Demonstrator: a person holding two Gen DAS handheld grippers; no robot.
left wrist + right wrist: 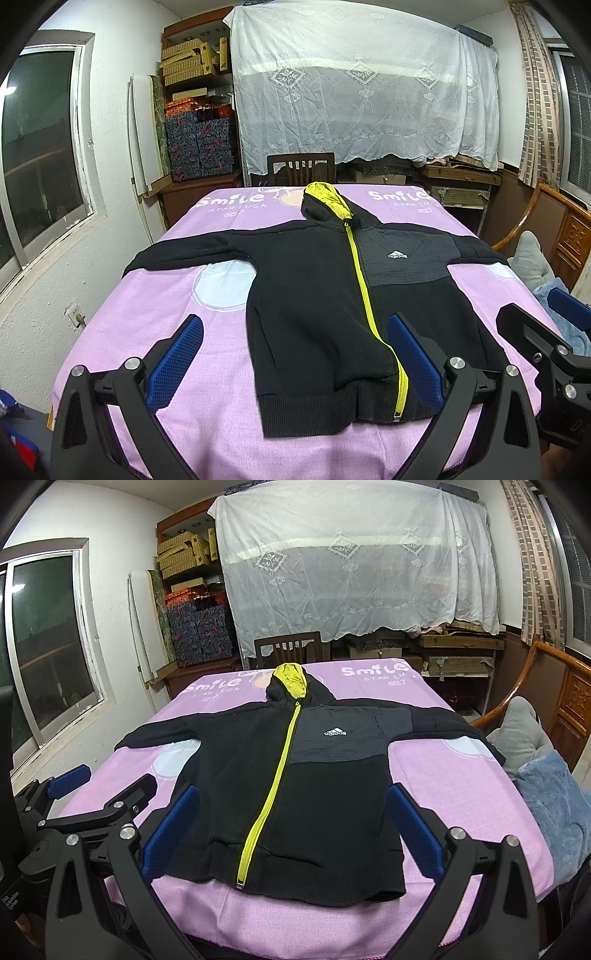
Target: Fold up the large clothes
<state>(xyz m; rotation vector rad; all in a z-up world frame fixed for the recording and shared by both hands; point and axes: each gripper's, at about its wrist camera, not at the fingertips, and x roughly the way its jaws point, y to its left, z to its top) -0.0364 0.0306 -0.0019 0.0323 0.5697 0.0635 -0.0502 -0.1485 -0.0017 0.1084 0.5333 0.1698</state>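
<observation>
while the hoodie [314,295] lay flat, zipped, sleeves spread on the purple cloth [147,325], left gripper [295,365] and right gripper [291,834] hovered near its hem, both wide open and empty; each sleeve wanted pinching near its cuff first.

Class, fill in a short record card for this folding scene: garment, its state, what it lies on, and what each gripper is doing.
garment: black hooded jacket with yellow zip
state: spread flat, front up, zipped, sleeves out to both sides, nothing folded yet
surface: purple cloth over the table
left gripper: open, holding nothing, near the jacket's hem
right gripper: open, holding nothing, near the hem
behind: wooden chair
</observation>
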